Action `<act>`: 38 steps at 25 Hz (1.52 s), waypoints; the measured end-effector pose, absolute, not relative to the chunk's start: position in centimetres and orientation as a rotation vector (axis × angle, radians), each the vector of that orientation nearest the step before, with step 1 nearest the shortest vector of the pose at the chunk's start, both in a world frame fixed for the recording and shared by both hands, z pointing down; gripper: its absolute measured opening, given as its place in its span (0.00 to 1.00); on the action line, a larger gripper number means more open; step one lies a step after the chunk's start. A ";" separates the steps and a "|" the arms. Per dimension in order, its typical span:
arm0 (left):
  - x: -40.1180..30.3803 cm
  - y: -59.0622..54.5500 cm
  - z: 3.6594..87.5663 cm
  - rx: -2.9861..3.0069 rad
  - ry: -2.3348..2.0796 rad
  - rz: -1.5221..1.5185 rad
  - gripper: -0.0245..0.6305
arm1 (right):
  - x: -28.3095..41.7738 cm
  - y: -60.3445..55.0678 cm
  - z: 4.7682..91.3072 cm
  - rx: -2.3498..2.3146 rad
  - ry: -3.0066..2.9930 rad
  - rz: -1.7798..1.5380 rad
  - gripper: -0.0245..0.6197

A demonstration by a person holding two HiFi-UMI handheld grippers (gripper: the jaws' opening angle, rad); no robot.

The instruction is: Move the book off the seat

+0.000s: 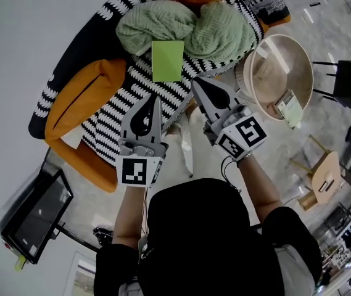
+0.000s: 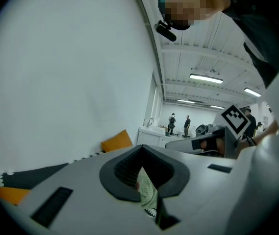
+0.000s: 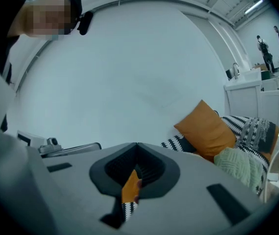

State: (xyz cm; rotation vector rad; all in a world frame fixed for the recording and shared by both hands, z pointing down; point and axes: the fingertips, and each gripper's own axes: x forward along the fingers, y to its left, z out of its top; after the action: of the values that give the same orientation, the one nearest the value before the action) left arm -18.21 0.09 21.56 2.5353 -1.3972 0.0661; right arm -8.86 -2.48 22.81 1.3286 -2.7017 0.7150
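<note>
Staging the closed, empty left gripper (image 1: pixel 155 101) and right gripper (image 1: pixel 196 82) at the book's (image 1: pixel 167 60) six o'clock, I'm ready to clear the seat (image 1: pixel 110 121).

Green book (image 1: pixel 167 60) on striped seat (image 1: pixel 133 82)

Green knitted cushion (image 1: pixel 153 24) touching second green cushion (image 1: pixel 221 32); orange cushion (image 1: pixel 82 97) lower left; round beige tub (image 1: pixel 298 57) right; dark screen (image 1: pixel 36 214) bottom left.

The person wore a black short-sleeved top (image 1: pixel 292 239). The grey left gripper (image 1: pixel 156 98) and right gripper (image 1: pixel 195 81) had black-lined jaws and, behind them, white cubes (image 1: pixel 134 171) with black square markers.
</note>
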 end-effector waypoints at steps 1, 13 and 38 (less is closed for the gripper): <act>-18.1 -0.2 22.3 2.528 -1.399 0.077 0.05 | -8.6 -2.7 23.6 1.329 -2.692 0.718 0.06; -16.0 -4.2 30.8 2.462 -1.397 0.167 0.05 | -6.7 -7.0 33.5 1.290 -2.640 0.760 0.06; -13.4 -9.9 51.5 2.312 -1.483 0.324 0.05 | -4.9 -11.7 57.7 1.094 -2.512 1.011 0.06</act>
State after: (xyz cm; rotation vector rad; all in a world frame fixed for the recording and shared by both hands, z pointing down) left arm -13.35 -9.92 51.45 2.3116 -1.4828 0.3237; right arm -4.86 -11.74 57.69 1.0941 -2.5118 1.0107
